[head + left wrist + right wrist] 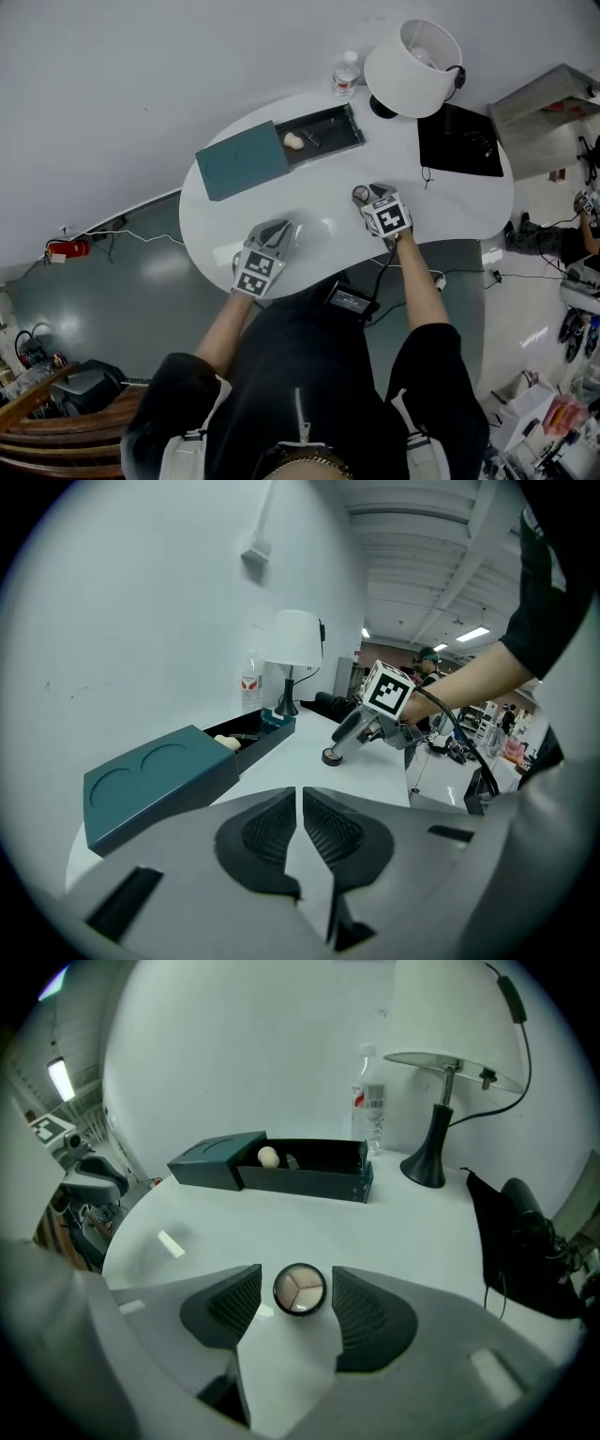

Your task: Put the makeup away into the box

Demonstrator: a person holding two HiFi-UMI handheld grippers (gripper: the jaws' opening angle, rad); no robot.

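Observation:
A small round compact (300,1290) with a black rim and three beige shades lies flat on the white table (450,202). My right gripper (298,1302) is open around it, with a gap between each pad and the rim. The head view shows the compact (360,195) at the tips of that gripper (367,195). At the far side of the table the teal box (323,131) lies open, its lid (242,159) slid left. A beige sponge (293,141) rests inside. My left gripper (300,817) is shut on nothing, near the table's front edge.
A white lamp (412,56) and a water bottle (346,75) stand behind the box. A black bag (459,139) with a cable lies at the table's right. A small white slip (171,1244) lies left of the compact.

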